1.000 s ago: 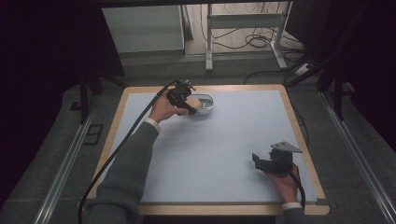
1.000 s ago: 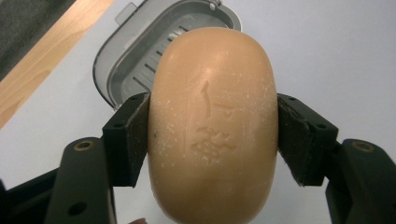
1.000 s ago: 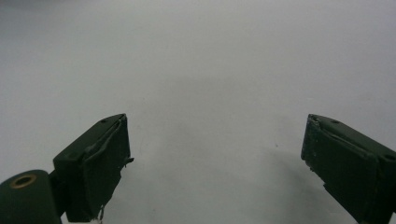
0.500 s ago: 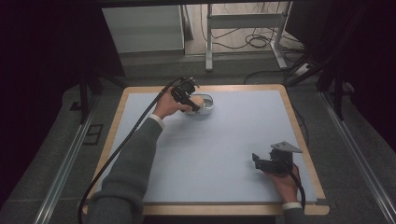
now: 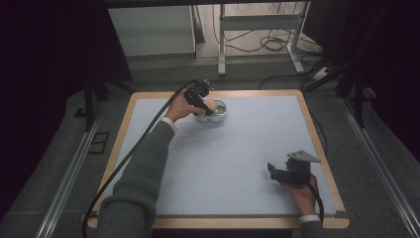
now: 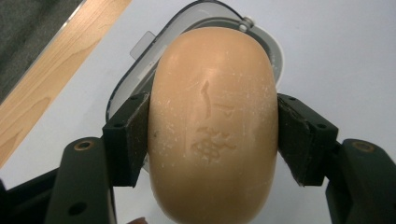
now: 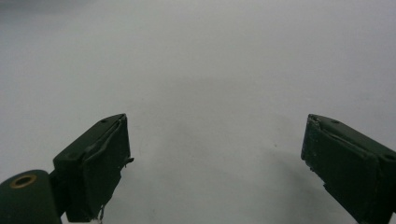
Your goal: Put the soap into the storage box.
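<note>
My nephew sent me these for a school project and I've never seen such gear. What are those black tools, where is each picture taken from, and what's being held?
A person works at a table, with a hand-held gripper in each hand; there is no robot arm. The high view looks down from above. The other two pictures come from cameras riding on the grippers. The left gripper has its fingers clamped on a peach-coloured soap bar over a clear dish at the table's far side. The right gripper is open near the table's right front, with bare grey surface ahead of it.
</note>
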`<state>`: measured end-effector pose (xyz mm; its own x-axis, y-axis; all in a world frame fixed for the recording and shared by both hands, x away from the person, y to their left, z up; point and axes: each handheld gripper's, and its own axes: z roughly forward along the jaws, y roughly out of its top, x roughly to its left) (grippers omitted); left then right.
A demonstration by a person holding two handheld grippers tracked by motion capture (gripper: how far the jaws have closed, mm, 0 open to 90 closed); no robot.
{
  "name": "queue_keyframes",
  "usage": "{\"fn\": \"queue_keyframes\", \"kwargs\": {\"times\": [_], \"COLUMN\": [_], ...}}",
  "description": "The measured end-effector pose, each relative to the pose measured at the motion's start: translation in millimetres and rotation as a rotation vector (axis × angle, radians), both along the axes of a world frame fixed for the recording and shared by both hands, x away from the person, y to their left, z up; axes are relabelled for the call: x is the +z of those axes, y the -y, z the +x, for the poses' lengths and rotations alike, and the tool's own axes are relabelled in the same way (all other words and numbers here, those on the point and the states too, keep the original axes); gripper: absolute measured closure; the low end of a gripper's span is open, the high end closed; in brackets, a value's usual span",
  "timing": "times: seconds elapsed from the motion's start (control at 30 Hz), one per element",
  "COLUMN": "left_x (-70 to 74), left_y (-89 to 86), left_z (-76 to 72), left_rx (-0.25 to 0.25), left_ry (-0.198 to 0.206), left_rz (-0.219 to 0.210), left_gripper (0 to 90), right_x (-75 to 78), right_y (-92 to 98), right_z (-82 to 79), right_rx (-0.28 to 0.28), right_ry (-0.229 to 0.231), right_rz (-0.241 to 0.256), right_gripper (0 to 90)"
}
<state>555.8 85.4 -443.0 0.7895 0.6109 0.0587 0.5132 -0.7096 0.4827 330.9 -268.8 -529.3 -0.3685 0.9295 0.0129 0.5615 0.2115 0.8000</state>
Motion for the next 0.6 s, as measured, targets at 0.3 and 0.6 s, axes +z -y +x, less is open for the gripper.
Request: {"fn": "queue_keyframes", "kwargs": {"times": [0.3, 0.6], "left_x": [-6.1, -15.9], "left_y": [5.9, 4.7], "left_z": [8.7, 16.1], "left_rx": [-0.017, -0.001], "left_ry": [-0.004, -0.022], "left_rz": [-0.01, -0.014], "left_gripper": [32.8, 32.7], "right_x": [0.0, -0.1], "right_y": [0.1, 0.1], "right_z": [0.0, 0.1], "right_rx": [-0.003, -0.003], "right_ry": [0.001, 0.0], "right_rz": [-0.001, -0.001], "right_gripper": [7.9, 7.9]}}
